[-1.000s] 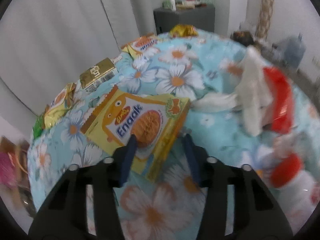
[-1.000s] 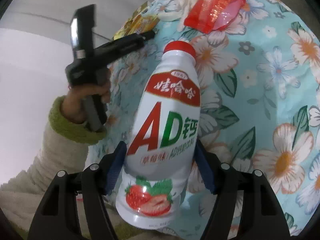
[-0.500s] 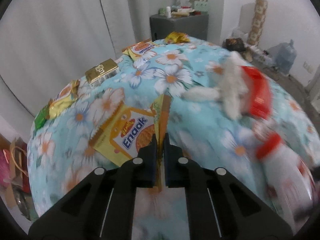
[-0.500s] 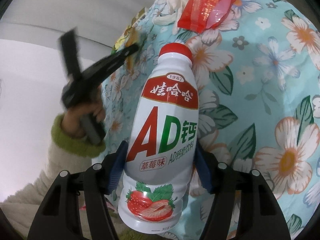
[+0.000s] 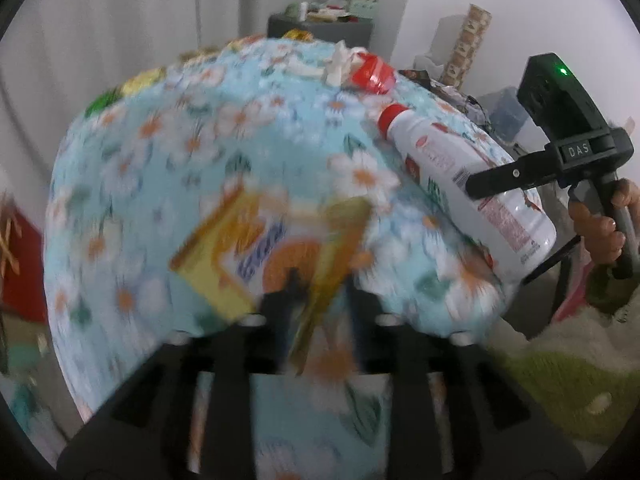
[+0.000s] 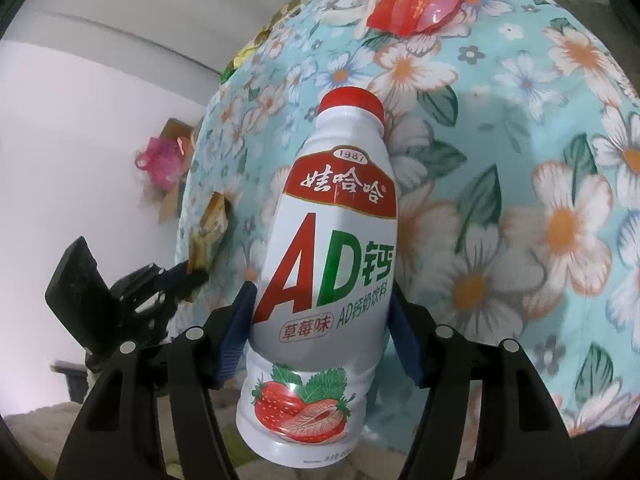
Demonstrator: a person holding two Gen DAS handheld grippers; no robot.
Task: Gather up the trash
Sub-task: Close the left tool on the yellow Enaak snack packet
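A yellow cracker packet point(image 5: 240, 248) shows blurred at the near edge of the floral-cloth table point(image 5: 168, 184). Its folded edge stands between the fingers of my left gripper point(image 5: 322, 284). Those jaws are opening and a gap shows on both sides of the edge. The right wrist view catches the packet point(image 6: 208, 232) sticking up from the left gripper point(image 6: 192, 276) beside the table's rim. My right gripper point(image 6: 324, 312) is shut on a white strawberry milk bottle point(image 6: 332, 264) with a red cap, pads pressed to its sides. The bottle point(image 5: 472, 184) hangs over the table's right edge.
A red wrapper point(image 6: 420, 4) and crumpled white tissue point(image 5: 340, 60) lie at the far side of the table. Gold and green wrappers point(image 5: 140, 80) sit along its far left rim. A grey cabinet point(image 5: 320, 28) stands behind. A pink bag point(image 6: 160, 160) lies on the floor.
The left gripper pinched the packet's edge, pulled it fast toward the table's near edge, and its jaws have now spread apart. The right gripper, still holding the bottle, shifted slightly.
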